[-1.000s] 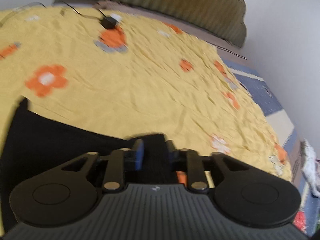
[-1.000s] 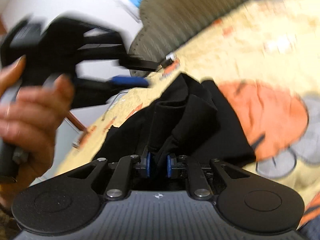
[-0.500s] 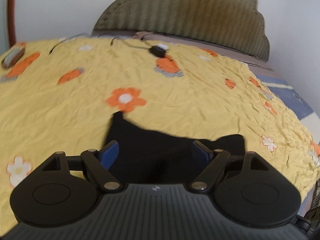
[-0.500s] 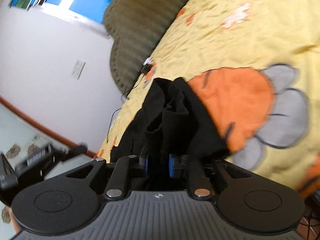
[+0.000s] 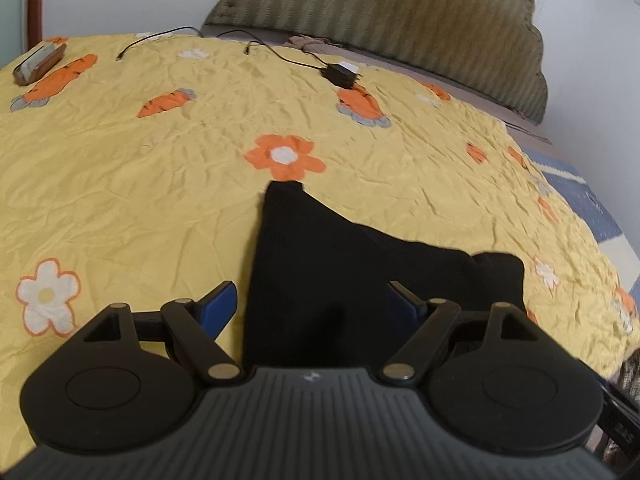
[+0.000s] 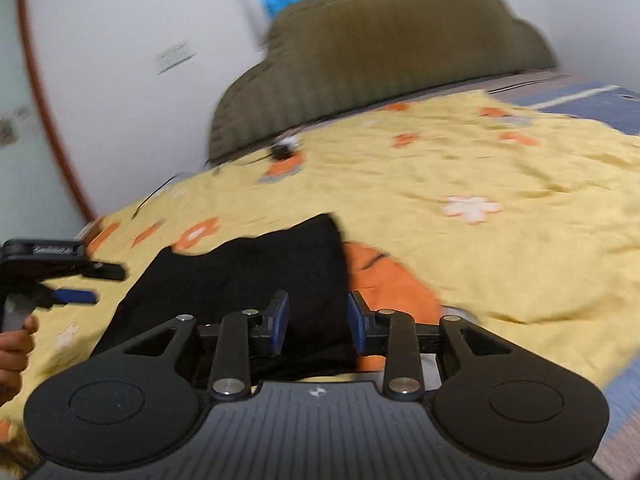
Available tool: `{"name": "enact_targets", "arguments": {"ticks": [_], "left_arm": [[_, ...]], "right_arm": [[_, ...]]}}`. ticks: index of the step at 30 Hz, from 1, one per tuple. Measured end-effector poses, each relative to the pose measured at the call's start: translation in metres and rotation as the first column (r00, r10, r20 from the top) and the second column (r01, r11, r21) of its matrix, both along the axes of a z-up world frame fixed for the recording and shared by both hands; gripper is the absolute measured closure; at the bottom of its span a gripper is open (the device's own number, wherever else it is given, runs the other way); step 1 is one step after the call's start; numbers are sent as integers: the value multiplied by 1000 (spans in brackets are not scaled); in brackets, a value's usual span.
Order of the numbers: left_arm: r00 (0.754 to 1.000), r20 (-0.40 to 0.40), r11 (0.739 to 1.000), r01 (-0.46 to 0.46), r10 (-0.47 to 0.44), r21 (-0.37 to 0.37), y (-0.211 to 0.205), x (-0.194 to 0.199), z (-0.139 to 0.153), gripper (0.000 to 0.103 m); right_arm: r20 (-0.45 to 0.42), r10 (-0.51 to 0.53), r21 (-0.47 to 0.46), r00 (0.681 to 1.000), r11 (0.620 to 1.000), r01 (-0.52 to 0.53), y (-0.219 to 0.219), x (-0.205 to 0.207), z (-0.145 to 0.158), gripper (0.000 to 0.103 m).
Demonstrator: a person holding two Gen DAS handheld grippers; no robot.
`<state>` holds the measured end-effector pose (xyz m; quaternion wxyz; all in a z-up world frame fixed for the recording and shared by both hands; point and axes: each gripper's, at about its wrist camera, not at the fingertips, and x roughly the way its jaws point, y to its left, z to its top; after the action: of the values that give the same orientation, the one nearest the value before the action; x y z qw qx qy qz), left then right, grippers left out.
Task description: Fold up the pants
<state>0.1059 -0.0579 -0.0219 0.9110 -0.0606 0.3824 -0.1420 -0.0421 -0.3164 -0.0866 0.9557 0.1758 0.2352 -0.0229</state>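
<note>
Fold laid: pants (image 5: 344, 276) flat on bed (image 5: 160, 184), left gripper (image 5: 310, 304) open, right gripper (image 6: 318, 316) opening, empty; next, regrasp an edge.

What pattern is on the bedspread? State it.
The bedspread is yellow with orange carrots and flowers, clearest in the left wrist view.

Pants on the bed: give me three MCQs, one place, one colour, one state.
1. The pants lie
A. on the yellow bedspread
B. on the floor
C. over the headboard

2. The pants are
A. blue
B. black
C. grey

3. The left gripper is
A. shut on the charger
B. shut on the pants
C. open, holding nothing

Key: 1 A, black cloth rests flat on the flowered spread; 2 B, uniformly black in both views; 3 C, its blue pads stand wide apart and press nothing.
</note>
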Motion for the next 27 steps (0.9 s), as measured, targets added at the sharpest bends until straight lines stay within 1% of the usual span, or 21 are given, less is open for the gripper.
{"name": "enact_targets", "arguments": {"ticks": [2, 3, 4, 5, 6, 7, 8, 10, 13, 16, 20, 24, 25, 27], "left_arm": [[1000, 25, 1000, 3, -3, 25, -5, -6, 0, 20], [999, 41, 999, 6, -8, 39, -7, -10, 0, 14], [998, 56, 998, 12, -15, 60, -10, -12, 0, 11], [997, 70, 996, 13, -19, 87, -14, -15, 0, 11], [996, 86, 994, 13, -23, 111, -18, -17, 0, 11], [994, 103, 991, 19, -33, 131, -21, -19, -1, 9], [993, 113, 988, 28, -45, 151, -24, -21, -1, 9], [991, 121, 983, 32, -55, 180, -29, -22, -3, 8], [993, 111, 982, 27, -48, 185, -30, -20, -6, 7], [994, 107, 981, 13, -34, 194, -29, -18, -8, 7], [993, 114, 976, -1, -24, 218, -27, -19, -9, 7], [993, 120, 973, -6, -22, 232, -28, -20, -10, 6], [993, 120, 972, -7, -21, 235, -28, -20, -10, 6], [992, 123, 971, -8, -22, 239, -27, -21, -10, 6]], "right_arm": [[-37, 4, -41, 999, 999, -5, 6, 12, -4, 71], [-50, 13, -44, 999, 999, -15, 7, 17, -7, 71], [-60, 23, -33, 998, 999, -25, 7, 21, -9, 72], [-65, 31, -23, 997, 999, -32, 7, 24, -10, 73], [-69, 40, -22, 997, 999, -41, 8, 24, -10, 75], [-72, 38, -40, 997, 998, -41, 9, 22, -10, 81], [-76, 35, -57, 996, 998, -40, 11, 23, -12, 82], [-76, 33, -72, 997, 997, -38, 12, 23, -13, 89], [-77, 32, -85, 996, 996, -39, 13, 21, -14, 94], [-79, 34, -129, 996, 991, -44, 18, 19, -13, 98], [-70, 34, -202, 997, 978, -47, 25, 17, -10, 99], [-69, 24, -234, 997, 971, -40, 26, 18, -10, 100], [-68, 19, -236, 997, 971, -35, 26, 18, -10, 102], [-68, -5, -273, 998, 962, -14, 25, 17, -9, 103]]}}
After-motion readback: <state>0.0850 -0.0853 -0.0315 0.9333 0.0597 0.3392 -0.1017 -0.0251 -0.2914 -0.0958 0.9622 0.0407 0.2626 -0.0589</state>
